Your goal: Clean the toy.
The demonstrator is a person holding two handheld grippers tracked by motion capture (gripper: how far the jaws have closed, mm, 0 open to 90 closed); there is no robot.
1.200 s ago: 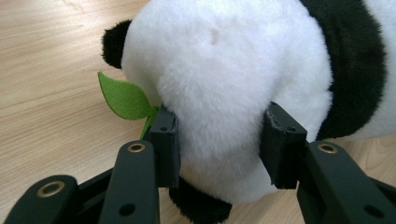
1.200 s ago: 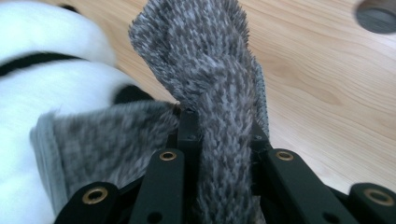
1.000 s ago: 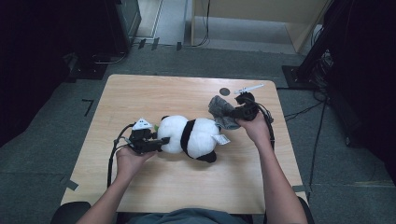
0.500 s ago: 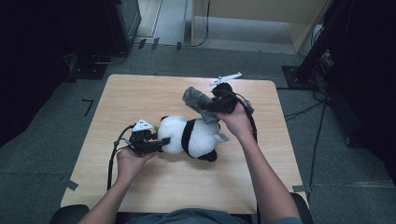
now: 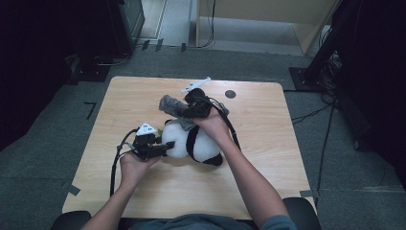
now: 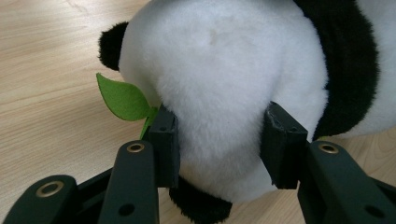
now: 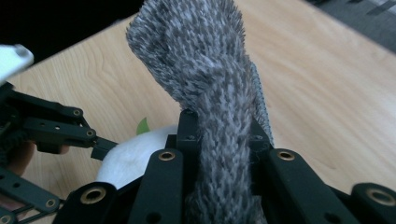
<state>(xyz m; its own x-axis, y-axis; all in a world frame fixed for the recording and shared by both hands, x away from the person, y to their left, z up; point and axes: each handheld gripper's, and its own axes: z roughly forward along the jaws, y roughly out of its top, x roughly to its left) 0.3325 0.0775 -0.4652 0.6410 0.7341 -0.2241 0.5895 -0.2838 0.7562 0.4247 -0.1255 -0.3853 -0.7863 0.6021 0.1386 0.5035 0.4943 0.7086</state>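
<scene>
1. My left gripper [image 5: 160, 149] is clamped on the white head of the plush panda [image 5: 194, 143]; in the left gripper view the two black jaws press into the fur from either side, and the plush bulges between them.
2. The panda lies on its side near the middle of the wooden table [image 5: 268, 167], head toward my left gripper, black band across its body, black limb ends toward the near edge.
3. In the left gripper view I see a green felt leaf [image 6: 122, 98] sticking out beside the panda's head, just next to one jaw, with a black ear [image 6: 111, 44] above it.
4. My right gripper [image 5: 184, 111] is closed on a grey knitted sock [image 5: 172, 105]; in the right gripper view the fabric is pinched between the jaws and rises upright past them, fuzzy and mottled grey.
5. From the high view I hold the sock just above the panda's head, its free end pointing toward my left side and clear of the tabletop.
6. My right hand [image 5: 213, 125] sits over the panda's body; my left hand [image 5: 134, 165] rests near the table's left part.
7. A small dark round disc [image 5: 230, 94] lies on the far part of the table, well apart from the panda.
</scene>
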